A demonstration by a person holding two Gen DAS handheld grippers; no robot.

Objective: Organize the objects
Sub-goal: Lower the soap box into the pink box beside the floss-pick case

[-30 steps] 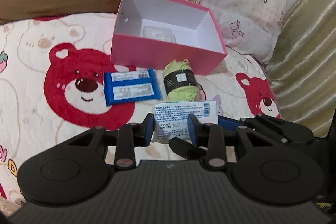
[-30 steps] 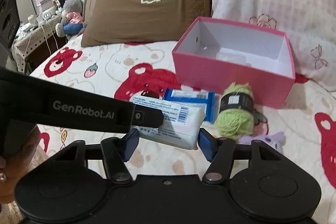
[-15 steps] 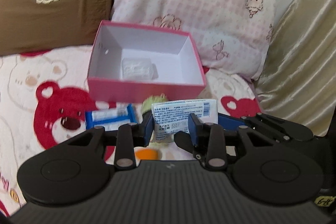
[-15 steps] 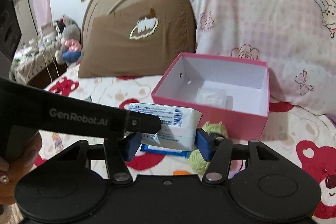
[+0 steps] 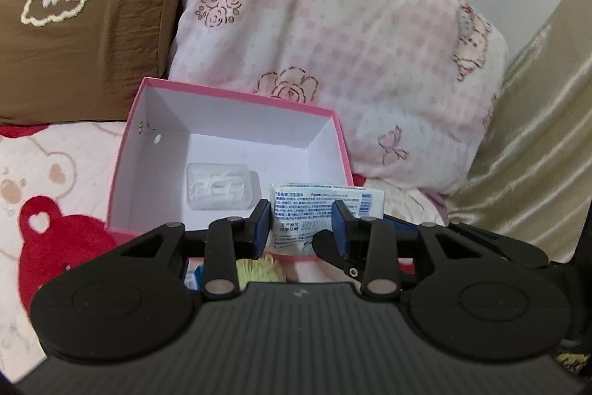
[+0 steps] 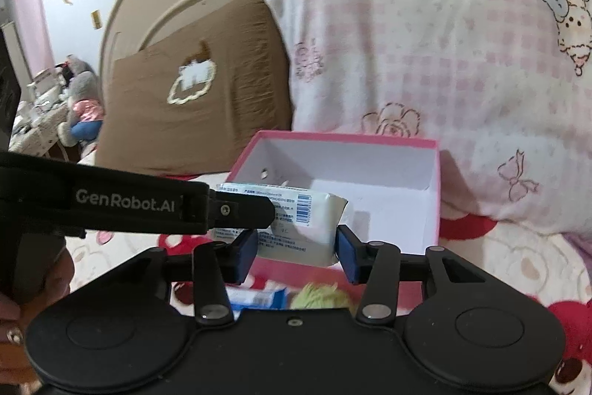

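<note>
A white tissue pack (image 5: pixel 314 213) with blue print is held between both grippers, over the near edge of the open pink box (image 5: pixel 229 91). My left gripper (image 5: pixel 301 226) is shut on one end of the pack. My right gripper (image 6: pixel 298 247) is shut on the other end of the pack (image 6: pixel 296 224). The left gripper's arm crosses the right wrist view (image 6: pixel 148 206). The pink box (image 6: pixel 434 195) holds a clear plastic case (image 5: pixel 218 187). A green yarn ball (image 6: pixel 320 297) and a blue packet (image 6: pixel 259 297) lie on the bedspread below the grippers.
A brown pillow (image 5: pixel 85 13) and a pink checked pillow (image 5: pixel 333 36) lean behind the box. A shiny gold curtain (image 5: pixel 536 143) hangs at the right. The bear-print bedspread (image 5: pixel 44 195) lies under everything. A stuffed toy (image 6: pixel 81 102) sits far off left.
Both grippers have lifted the tissue pack off the bedspread and carried it forward to the pink box. The yarn and blue packet have dropped to the bottom of the views.
</note>
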